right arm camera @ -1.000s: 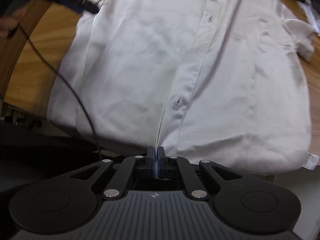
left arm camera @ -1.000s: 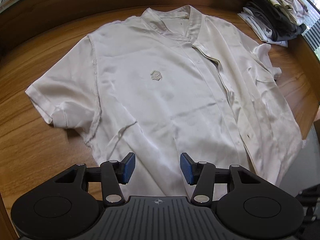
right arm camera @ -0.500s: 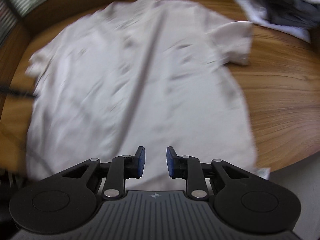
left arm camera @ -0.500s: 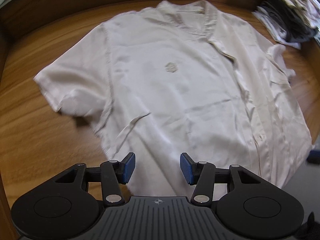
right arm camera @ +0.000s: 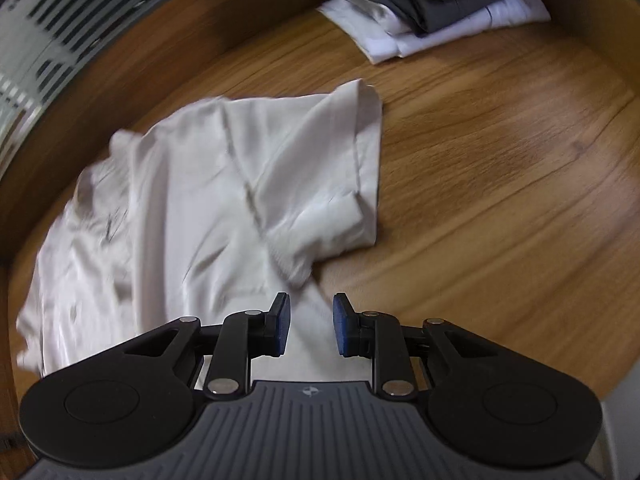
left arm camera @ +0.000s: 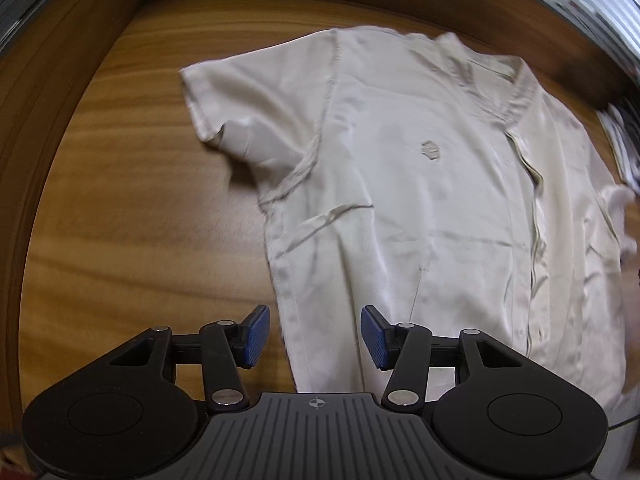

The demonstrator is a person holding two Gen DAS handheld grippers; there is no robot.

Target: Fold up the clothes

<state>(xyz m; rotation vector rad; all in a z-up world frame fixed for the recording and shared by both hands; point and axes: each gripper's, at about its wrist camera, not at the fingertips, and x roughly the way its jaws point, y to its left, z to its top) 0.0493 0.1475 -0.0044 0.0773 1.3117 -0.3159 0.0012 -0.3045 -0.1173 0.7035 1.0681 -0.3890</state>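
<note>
White shirt (left arm camera: 420, 184) spread flat, face up, on wooden table (left arm camera: 132, 208); no fold visible; both sleeves out; all folding left; left gripper (left arm camera: 315, 336) spread over side edge at 6 o'clock; right gripper (right arm camera: 311, 330) spread, empty, near right sleeve (right arm camera: 332, 168); folded pile (right arm camera: 436, 8) at 1 o'clock.
</note>
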